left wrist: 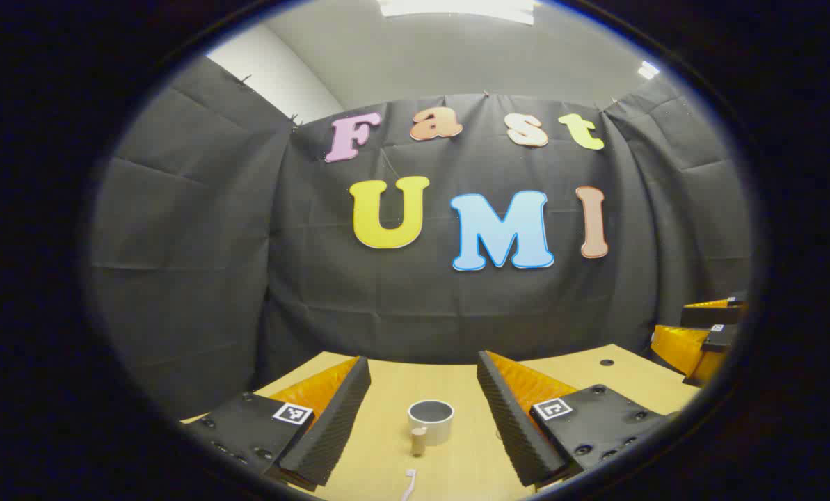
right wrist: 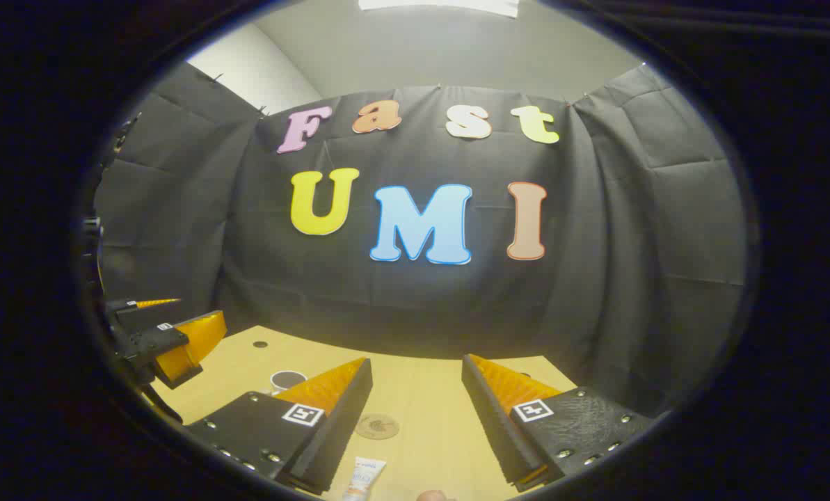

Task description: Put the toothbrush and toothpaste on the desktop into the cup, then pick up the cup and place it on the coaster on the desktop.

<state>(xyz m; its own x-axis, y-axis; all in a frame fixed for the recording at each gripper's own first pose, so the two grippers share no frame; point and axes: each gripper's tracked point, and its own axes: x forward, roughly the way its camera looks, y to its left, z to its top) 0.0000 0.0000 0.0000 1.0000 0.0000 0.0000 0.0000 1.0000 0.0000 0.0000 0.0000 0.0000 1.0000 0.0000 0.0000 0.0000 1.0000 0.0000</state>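
Your left gripper jaws wide apart over the tabletop, cup upright between them, toothbrush nearer you, your right gripper equally spread, coaster and toothpaste below.

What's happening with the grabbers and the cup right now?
Left gripper open, right gripper open, both empty. Cup empty; toothbrush, toothpaste on desktop. Nothing blocking.
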